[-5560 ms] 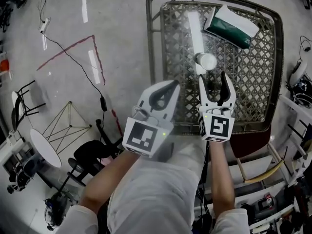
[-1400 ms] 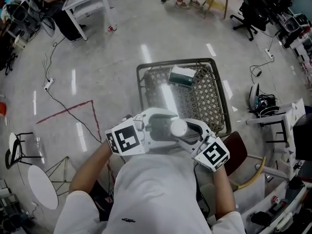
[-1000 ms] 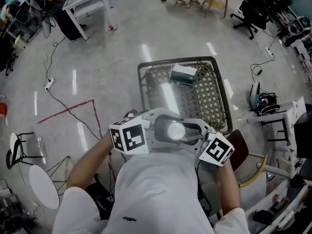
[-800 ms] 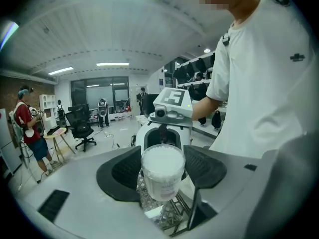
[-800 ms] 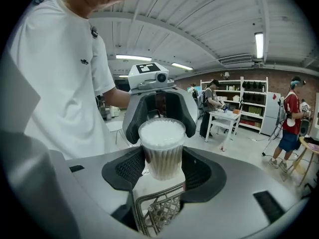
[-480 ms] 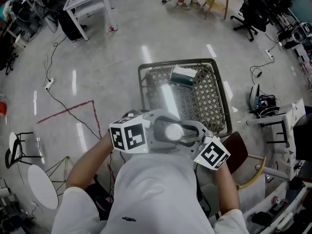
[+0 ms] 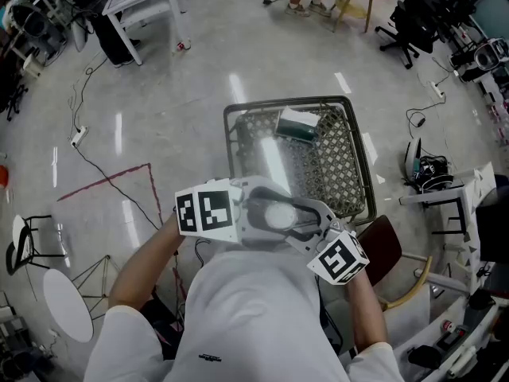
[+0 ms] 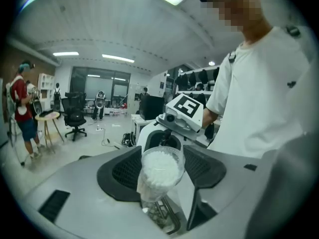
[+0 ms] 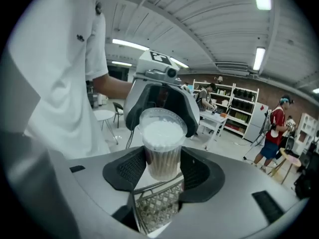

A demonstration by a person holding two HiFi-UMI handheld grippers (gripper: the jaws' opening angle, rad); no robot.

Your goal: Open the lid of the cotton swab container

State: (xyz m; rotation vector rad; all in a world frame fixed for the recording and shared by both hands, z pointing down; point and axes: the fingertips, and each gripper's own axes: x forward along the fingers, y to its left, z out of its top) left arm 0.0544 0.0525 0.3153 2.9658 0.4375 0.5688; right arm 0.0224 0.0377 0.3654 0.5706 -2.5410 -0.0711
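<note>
Head view: the cotton swab container is seen from above as a pale round top. It is held in the air close to the person's white shirt, between two grippers that face each other.
Left gripper: the jaws are spread wide, one at either side of the container's top rim, where the lid sits. The pads seem to touch that rim, though the wide-angle view leaves contact uncertain.
Right gripper: the jaws are closing with the container's body between them. The black pads are pressed on the body, below the lid.
Container: clear plastic, roughly upright, packed with white-tipped swabs. The clear lid is seen in place on top.
Position: the container is lifted clear of every surface, just off the near edge of the table.
Table: a metal lattice top in a dark frame, seen beyond the grippers.
Packet: green and white, laid at the table's far side, well apart from the container.
Floor: glossy grey, marked with a red line to the left.
</note>
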